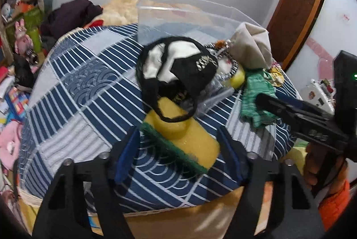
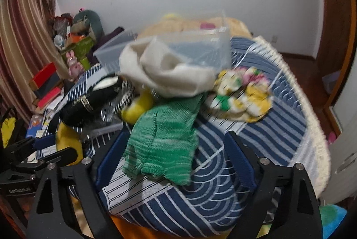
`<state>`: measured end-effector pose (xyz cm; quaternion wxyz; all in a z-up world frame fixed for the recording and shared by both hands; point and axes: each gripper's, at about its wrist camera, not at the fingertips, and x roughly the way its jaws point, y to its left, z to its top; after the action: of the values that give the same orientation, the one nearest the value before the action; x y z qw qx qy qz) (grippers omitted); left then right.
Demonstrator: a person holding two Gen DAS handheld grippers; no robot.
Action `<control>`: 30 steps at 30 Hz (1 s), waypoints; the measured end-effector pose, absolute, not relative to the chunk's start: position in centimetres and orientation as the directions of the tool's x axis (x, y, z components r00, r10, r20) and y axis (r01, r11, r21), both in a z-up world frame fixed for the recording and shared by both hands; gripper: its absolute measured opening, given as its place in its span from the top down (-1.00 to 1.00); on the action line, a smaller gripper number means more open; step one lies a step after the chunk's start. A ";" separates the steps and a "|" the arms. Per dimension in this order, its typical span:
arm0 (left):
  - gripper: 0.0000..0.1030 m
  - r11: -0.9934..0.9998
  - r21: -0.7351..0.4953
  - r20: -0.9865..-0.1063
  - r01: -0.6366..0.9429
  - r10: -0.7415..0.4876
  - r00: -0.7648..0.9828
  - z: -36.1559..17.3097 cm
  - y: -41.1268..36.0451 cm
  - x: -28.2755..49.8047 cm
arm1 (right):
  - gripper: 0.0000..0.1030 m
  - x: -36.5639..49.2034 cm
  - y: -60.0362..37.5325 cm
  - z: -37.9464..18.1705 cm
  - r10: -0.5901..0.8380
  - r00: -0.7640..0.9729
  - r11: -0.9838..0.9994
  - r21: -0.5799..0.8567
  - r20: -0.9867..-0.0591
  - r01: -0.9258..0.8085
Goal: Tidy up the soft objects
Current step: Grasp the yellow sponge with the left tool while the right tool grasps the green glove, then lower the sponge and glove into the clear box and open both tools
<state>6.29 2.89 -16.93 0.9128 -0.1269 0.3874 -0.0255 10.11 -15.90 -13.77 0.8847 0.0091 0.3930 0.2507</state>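
A yellow sponge with a green scrub side (image 1: 185, 138) lies on the blue striped cover, between the open fingers of my left gripper (image 1: 178, 149). A black and white cap (image 1: 178, 69) lies behind it, its strap over the sponge. A green knitted cloth (image 2: 165, 143) lies between the open fingers of my right gripper (image 2: 176, 161); it also shows in the left wrist view (image 1: 256, 98). Behind it are a cream cloth (image 2: 169, 74), a yellow ball (image 2: 138, 109) and a flowered cloth (image 2: 243, 94). A clear plastic bin (image 2: 200, 47) stands at the back.
The round table's fringed edge (image 2: 312, 127) curves on the right. Toys and boxes (image 1: 22, 27) crowd the left. A wooden door (image 1: 299, 5) is at the right. The left gripper shows in the right wrist view (image 2: 44, 149).
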 end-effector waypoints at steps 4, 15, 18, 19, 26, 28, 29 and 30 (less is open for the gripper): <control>-0.14 0.970 -0.241 -0.686 -0.043 -0.138 0.714 -16.8 2.5 5.9 | -0.04 9.9 -16.2 -13.9 0.487 0.545 0.854 0.240 -0.683 -0.461; 0.40 0.968 -0.244 -0.609 0.059 -0.201 0.767 -12.8 1.5 4.2 | 0.60 7.8 -17.8 -11.4 0.538 0.587 0.827 0.242 -0.605 -0.508; 0.43 0.965 -0.252 -0.579 0.074 -0.212 0.788 -11.5 1.4 4.1 | 0.62 7.5 -16.9 -9.8 0.552 0.611 0.819 0.231 -0.568 -0.526; 0.43 0.964 -0.255 -0.568 0.077 -0.214 0.795 -11.0 1.5 4.0 | 0.62 7.3 -16.8 -9.2 0.556 0.622 0.816 0.223 -0.551 -0.533; 0.44 0.967 -0.241 -0.490 0.084 -0.196 0.849 -7.6 2.0 4.4 | 0.62 6.7 -17.0 -5.7 0.574 0.684 0.809 0.186 -0.450 -0.557; 0.44 0.970 -0.230 -0.466 0.081 -0.183 0.865 -6.6 2.3 4.8 | 0.62 6.9 -17.0 -4.8 0.574 0.699 0.810 0.175 -0.427 -0.559; 0.44 0.971 -0.224 -0.458 0.078 -0.176 0.871 -6.2 2.5 5.0 | 0.62 7.1 -17.0 -4.4 0.574 0.706 0.811 0.170 -0.416 -0.559; 0.44 0.974 -0.217 -0.448 0.072 -0.165 0.879 -5.6 2.8 5.4 | 0.62 7.5 -17.0 -4.1 0.571 0.714 0.813 0.164 -0.406 -0.558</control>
<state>5.40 2.78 -5.63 0.9644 -0.0972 0.2384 -0.0613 7.49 -16.97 -4.05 0.9255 0.0145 0.2240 0.3050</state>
